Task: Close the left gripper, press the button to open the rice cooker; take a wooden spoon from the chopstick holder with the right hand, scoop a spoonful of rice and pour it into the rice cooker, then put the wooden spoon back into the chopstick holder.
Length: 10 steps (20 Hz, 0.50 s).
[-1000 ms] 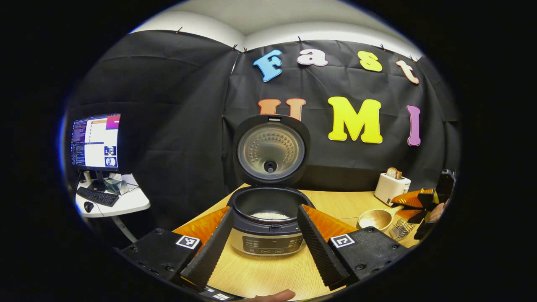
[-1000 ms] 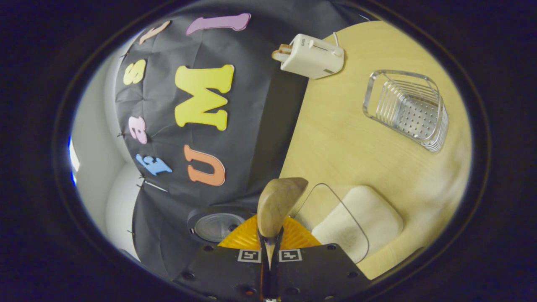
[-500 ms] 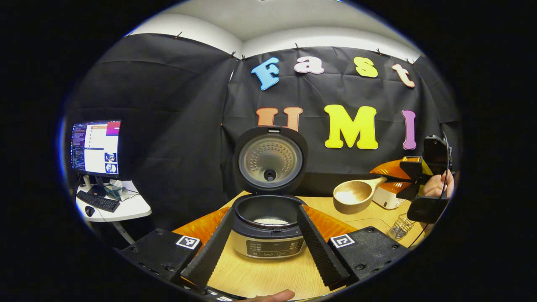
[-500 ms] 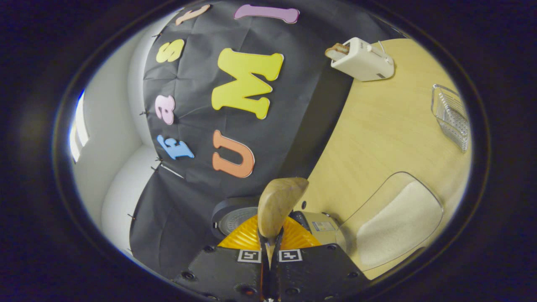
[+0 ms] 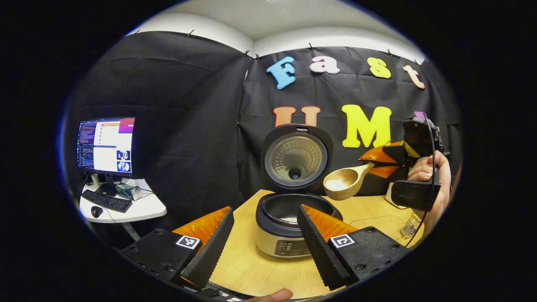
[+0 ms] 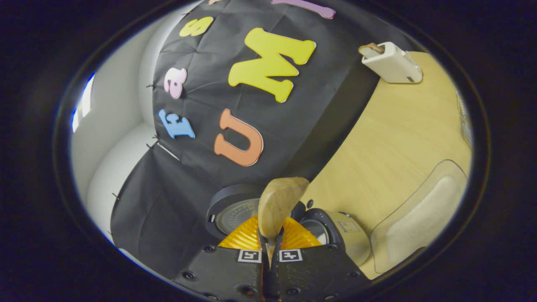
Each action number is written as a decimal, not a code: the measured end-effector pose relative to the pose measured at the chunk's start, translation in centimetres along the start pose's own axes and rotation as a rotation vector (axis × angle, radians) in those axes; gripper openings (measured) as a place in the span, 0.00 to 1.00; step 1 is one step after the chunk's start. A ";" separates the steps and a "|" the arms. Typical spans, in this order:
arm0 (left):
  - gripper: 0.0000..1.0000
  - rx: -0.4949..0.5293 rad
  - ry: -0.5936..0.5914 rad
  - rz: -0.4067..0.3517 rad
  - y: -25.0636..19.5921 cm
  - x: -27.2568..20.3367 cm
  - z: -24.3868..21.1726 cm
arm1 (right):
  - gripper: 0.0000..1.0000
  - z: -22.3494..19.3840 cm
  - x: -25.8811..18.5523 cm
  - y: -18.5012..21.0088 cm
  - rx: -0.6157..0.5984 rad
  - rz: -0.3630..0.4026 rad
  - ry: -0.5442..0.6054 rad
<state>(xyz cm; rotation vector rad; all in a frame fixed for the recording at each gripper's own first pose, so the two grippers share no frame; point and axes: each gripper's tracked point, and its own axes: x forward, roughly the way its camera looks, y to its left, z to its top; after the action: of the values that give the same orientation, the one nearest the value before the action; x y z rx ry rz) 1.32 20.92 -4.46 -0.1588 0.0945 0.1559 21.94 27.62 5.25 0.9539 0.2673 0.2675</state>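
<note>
The right hand-held gripper (image 5: 379, 163) is clenched on the handle of the pale wooden spoon (image 5: 345, 183), both fingers pressed against it, and the spoon has travelled. A second ago its bowl sat low near the wire chopstick holder (image 5: 410, 227) at the worktop's right edge; half a second ago it had lifted, level, in front of the white toaster (image 6: 392, 63). Now its bowl hangs just to the right of the upright round lid (image 5: 296, 157) and above the right rim of the dark, round rice cooker (image 5: 289, 226), which stands open toward the back of the light wooden worktop (image 5: 251, 268). A small heap of white rice shows in the spoon's bowl, and some lies in the cooker's inner pot.

In the right gripper view the spoon (image 6: 277, 205) stands edge-on between the shut fingers, with the cooker (image 6: 335, 235) closer below than before.

The left hand-held gripper (image 5: 264, 243) stays released, fingers spread wide to either side of the cooker and touching nothing.

By my reading, the scoop is done and the carry is nearly over; what remains is tipping the rice in and returning the spoon.
</note>
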 end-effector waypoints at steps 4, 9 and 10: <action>0.96 -0.002 0.006 0.020 0.9 0.2 -0.3 | 0.01 -1.7 3.0 0.2 -0.137 -0.061 0.002; 0.97 0.001 0.003 0.047 1.8 0.1 -0.3 | 0.01 -4.6 6.8 -1.4 -0.455 -0.181 0.042; 0.97 0.002 0.001 0.060 2.2 0.0 -0.2 | 0.01 -5.3 7.0 -1.7 -0.511 -0.196 0.051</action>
<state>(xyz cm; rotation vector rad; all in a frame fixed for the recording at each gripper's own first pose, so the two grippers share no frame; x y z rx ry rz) 0.98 23.06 -5.03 -0.1537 0.1003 0.2157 26.88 33.11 0.17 0.4125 0.3179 0.1675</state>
